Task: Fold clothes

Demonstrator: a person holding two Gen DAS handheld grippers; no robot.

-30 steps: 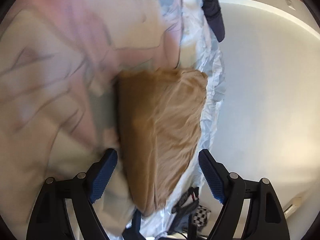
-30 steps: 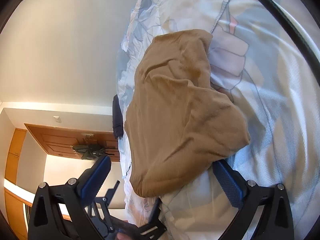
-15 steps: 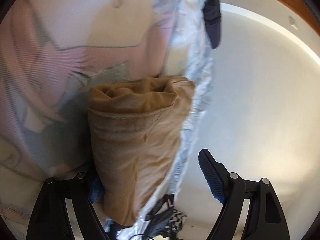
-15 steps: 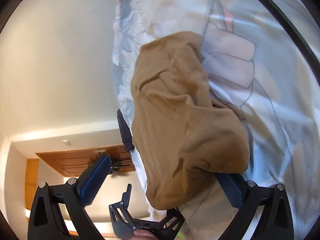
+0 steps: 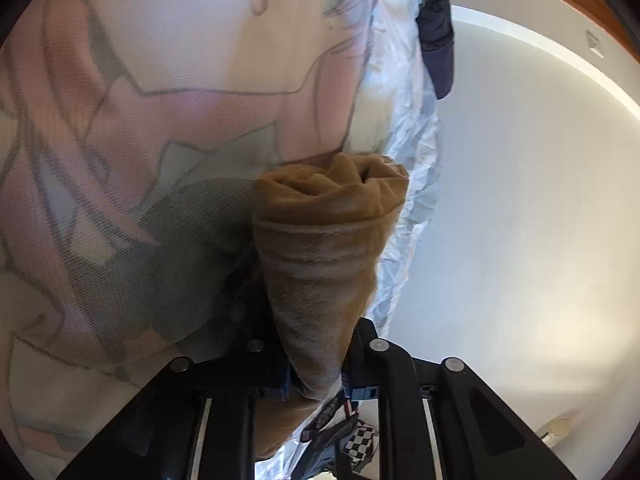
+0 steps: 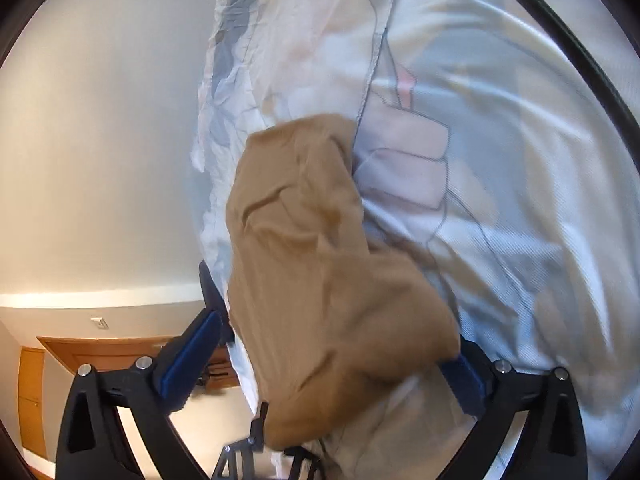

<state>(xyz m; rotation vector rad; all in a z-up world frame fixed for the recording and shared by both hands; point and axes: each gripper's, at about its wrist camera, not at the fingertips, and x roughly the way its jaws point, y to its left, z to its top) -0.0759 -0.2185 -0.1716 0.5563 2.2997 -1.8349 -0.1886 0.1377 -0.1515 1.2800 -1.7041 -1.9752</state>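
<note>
A tan garment (image 5: 324,248), folded into a thick bundle, lies on the patterned bedsheet (image 5: 160,120) near the bed's edge. My left gripper (image 5: 316,376) is shut on the near end of the bundle; its blue pads are mostly hidden by cloth. In the right wrist view the same tan garment (image 6: 320,280) fills the middle. My right gripper (image 6: 328,364) is open, its jaws wide on either side of the garment's near end, with one blue pad (image 6: 192,356) showing at the left and the other partly under the cloth.
A dark navy garment (image 5: 438,44) hangs over the bed's far edge. A white wall (image 5: 520,220) runs beside the bed. A wooden door (image 6: 100,356) shows at lower left in the right wrist view. A black cable (image 6: 560,40) crosses the sheet.
My left gripper has closed on the tan garment's near end and moved in closer. The garment has been gathered into a narrower bundle. My right gripper stays open around it.
</note>
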